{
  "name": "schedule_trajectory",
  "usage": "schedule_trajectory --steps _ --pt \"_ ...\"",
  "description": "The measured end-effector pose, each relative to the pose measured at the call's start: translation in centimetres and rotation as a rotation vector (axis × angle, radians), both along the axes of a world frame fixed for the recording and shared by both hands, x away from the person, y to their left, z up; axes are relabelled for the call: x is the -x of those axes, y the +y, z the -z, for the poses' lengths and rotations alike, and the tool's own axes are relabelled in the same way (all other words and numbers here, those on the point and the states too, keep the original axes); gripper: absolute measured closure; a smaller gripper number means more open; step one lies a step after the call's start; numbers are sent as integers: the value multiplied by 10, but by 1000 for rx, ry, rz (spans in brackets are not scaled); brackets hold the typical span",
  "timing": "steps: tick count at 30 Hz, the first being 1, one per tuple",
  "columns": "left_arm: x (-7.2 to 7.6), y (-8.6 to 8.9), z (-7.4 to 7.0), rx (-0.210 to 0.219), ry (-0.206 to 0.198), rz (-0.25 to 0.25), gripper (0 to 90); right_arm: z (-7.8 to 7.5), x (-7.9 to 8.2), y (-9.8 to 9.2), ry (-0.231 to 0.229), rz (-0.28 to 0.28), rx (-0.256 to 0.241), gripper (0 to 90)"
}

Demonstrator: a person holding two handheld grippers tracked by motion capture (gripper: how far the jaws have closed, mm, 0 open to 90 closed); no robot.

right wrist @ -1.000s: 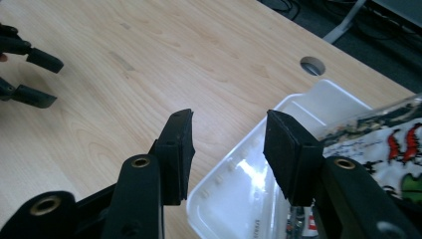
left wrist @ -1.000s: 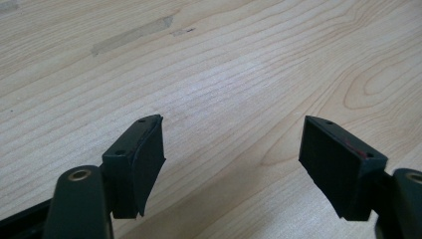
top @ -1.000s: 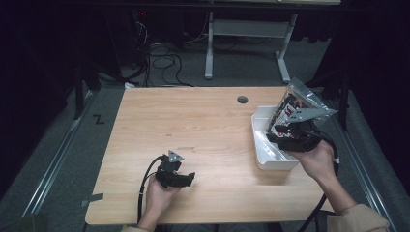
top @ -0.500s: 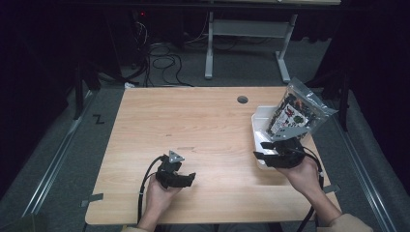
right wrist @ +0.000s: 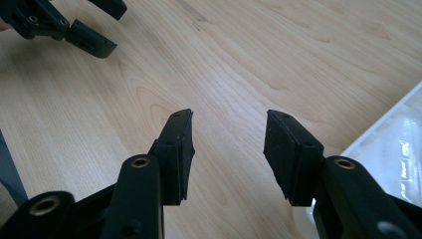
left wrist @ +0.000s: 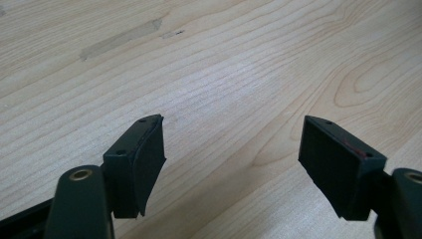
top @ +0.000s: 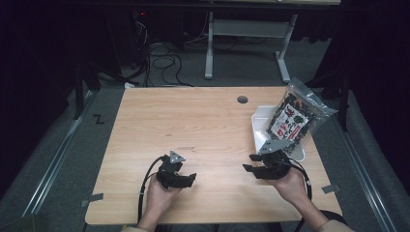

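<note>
A clear snack bag (top: 292, 117) with dark contents and a red-and-white label leans upright in a white tray (top: 258, 126) at the table's right side. My right gripper (top: 249, 163) rests on the wood just in front of the tray, jaws pointing left, open and empty; the right gripper view shows the same gap at my right gripper (right wrist: 229, 134), with the tray's corner (right wrist: 393, 142) to its right. My left gripper (top: 190, 178) sits near the front edge left of centre, open wide over bare wood (left wrist: 231, 144), holding nothing. It also appears far off as the left gripper (right wrist: 74, 25).
The wooden table (top: 203, 121) has a round cable hole (top: 242, 99) near its back right. Behind it stand a white desk frame (top: 249, 29) and loose cables (top: 164, 53) on the floor. Tape strips (top: 92, 199) mark the floor at the front corners.
My right gripper has drawn back from the bag in the tray toward the front edge and slightly left. The bag stays leaning in the tray. The left gripper has not moved.
</note>
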State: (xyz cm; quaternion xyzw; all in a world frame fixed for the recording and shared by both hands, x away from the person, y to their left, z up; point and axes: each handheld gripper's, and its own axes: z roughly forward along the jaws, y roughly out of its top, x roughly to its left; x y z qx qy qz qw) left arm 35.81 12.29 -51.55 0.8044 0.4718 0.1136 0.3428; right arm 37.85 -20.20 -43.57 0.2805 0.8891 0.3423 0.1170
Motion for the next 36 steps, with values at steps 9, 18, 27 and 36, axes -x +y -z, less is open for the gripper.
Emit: schedule_trajectory --steps 9,18,27,36 --pt "0 1 -1 1 0 0 267 24 3 8 34 -5 -14 552" --pt "0 0 0 -3 0 3 267 46 7 11 38 -12 -6 561" --pt "0 0 0 -5 1 3 267 61 8 11 53 -9 0 558" --pt "0 0 0 -4 -1 1 267 67 9 10 46 -11 8 555"
